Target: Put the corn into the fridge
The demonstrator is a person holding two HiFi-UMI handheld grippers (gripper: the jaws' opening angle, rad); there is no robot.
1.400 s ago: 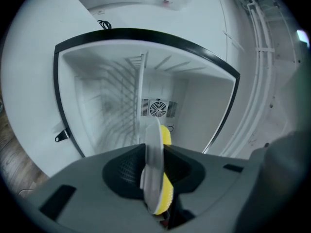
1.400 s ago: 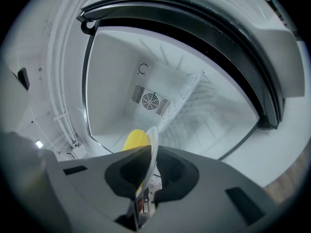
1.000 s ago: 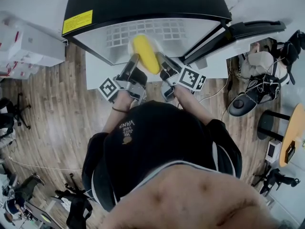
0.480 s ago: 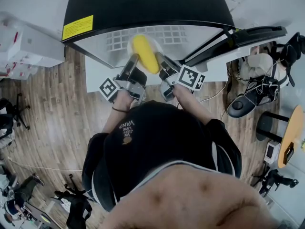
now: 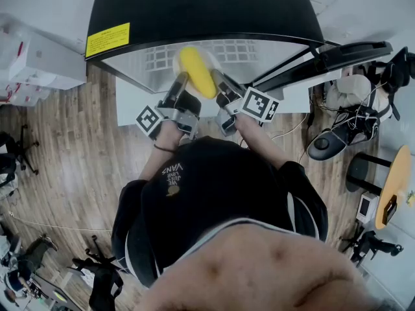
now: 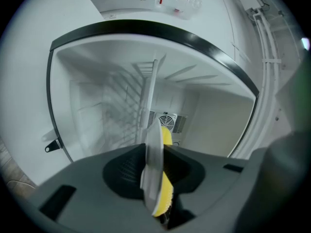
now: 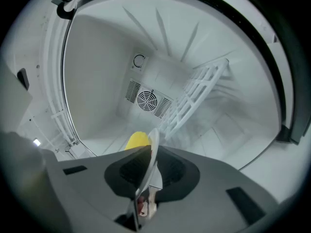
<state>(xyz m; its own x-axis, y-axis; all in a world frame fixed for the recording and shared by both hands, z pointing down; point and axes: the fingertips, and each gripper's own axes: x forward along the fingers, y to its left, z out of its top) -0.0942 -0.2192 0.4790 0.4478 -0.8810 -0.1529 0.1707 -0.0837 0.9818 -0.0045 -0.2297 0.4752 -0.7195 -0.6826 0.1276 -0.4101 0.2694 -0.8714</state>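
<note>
Clamping the plate (image 6: 153, 163), left hand-held gripper (image 5: 179, 81), right hand-held gripper (image 5: 218, 81), corn (image 5: 197, 72) on it, fridge (image 5: 194, 5) open

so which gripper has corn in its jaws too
The left gripper: corn sits against the plate between its jaws. The right gripper clamps only the plate's rim.

Both forearms (image 5: 154, 161) reach forward and converge. The left gripper (image 5: 182, 81) and right gripper (image 5: 218, 80) sit side by side, near each other, pointing forward about level. Jaws of the left gripper are clamped on the rim of a plate (image 6: 151, 164), seen edge-on between them. The right one's jaws are nearly together, pinching the same plate's opposite rim. The left hand (image 5: 170, 133) and right hand (image 5: 248, 126) wrap the handles just behind the marker cubes (image 5: 148, 118), which face up and outward.
</note>
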